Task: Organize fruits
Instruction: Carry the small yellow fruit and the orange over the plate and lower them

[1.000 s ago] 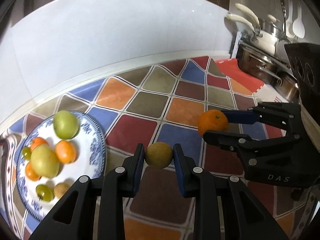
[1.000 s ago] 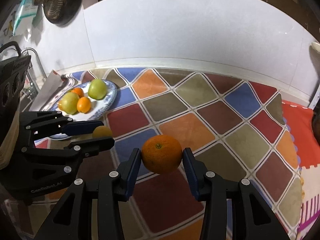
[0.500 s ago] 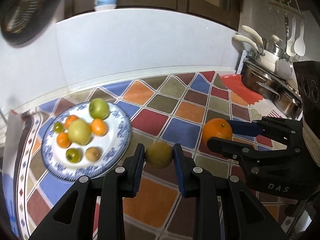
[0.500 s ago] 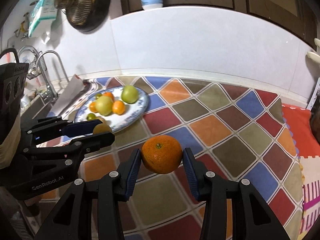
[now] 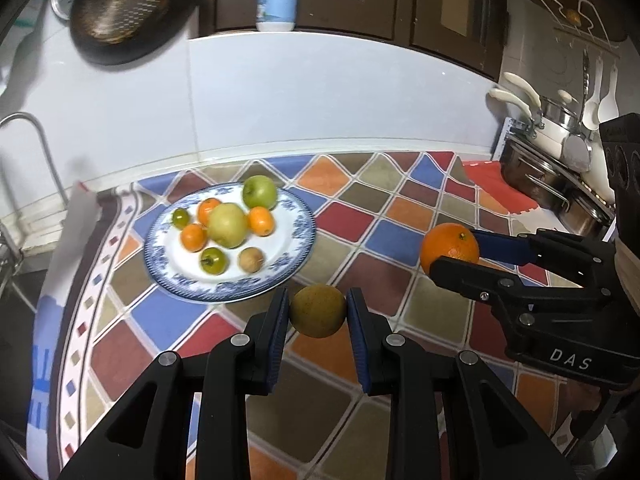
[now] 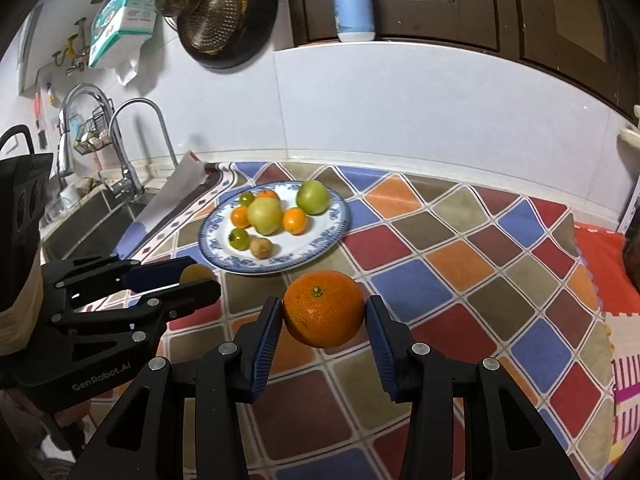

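Observation:
My left gripper (image 5: 317, 312) is shut on a brownish-green round fruit (image 5: 317, 310), held above the counter just in front of the blue-rimmed plate (image 5: 298, 256). My right gripper (image 6: 324, 314) is shut on an orange (image 6: 323, 309), held in the air to the right of the left gripper. The plate (image 6: 338, 232) holds several fruits: a green apple (image 6: 312, 197), a yellow-green apple (image 6: 264, 215), small oranges and green tomatoes. The right gripper also shows in the left wrist view (image 5: 450, 254), the left one in the right wrist view (image 6: 196, 280).
A colourful diamond-pattern mat (image 6: 460, 264) covers the counter. A sink with taps (image 6: 120, 168) lies to the left. Steel pots (image 5: 552, 184) stand at the far right. A white tiled wall (image 5: 320, 100) runs behind the plate.
Both grippers have risen and drawn back from the counter with their fruits held; the plate now sits farther ahead and more of the wall and cabinets shows.

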